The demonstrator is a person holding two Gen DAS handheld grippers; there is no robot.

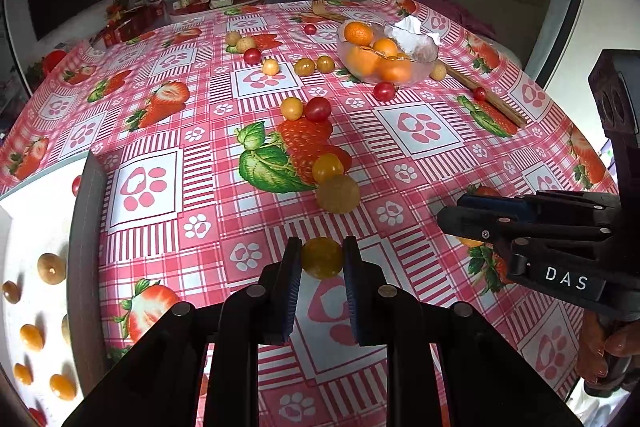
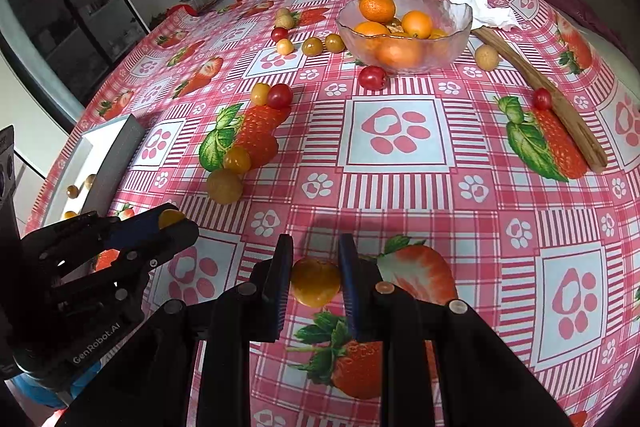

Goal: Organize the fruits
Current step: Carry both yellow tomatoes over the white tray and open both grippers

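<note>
A: So, where is each gripper relative to the glass bowl (image 2: 402,27)?
B: Both well in front of it. The left gripper (image 1: 322,259) is clamped on a yellow cherry tomato (image 1: 322,257); the right gripper (image 2: 314,281) is clamped on an orange one (image 2: 315,282) — both low over the tablecloth (image 2: 500,195).
A: Any room?
B: Bare cloth lies between the right gripper and the bowl. Ahead of the left one, a brownish fruit (image 1: 338,194) and another yellow tomato (image 1: 327,167) touch each other.
A: Edges?
B: The white tray (image 1: 86,227) stands far left of the bowl, fruits inside; a wooden stick (image 2: 540,93) runs from the bowl's right side toward the table edge — a crumpled tissue (image 2: 482,7) touches the bowl's rim.
</note>
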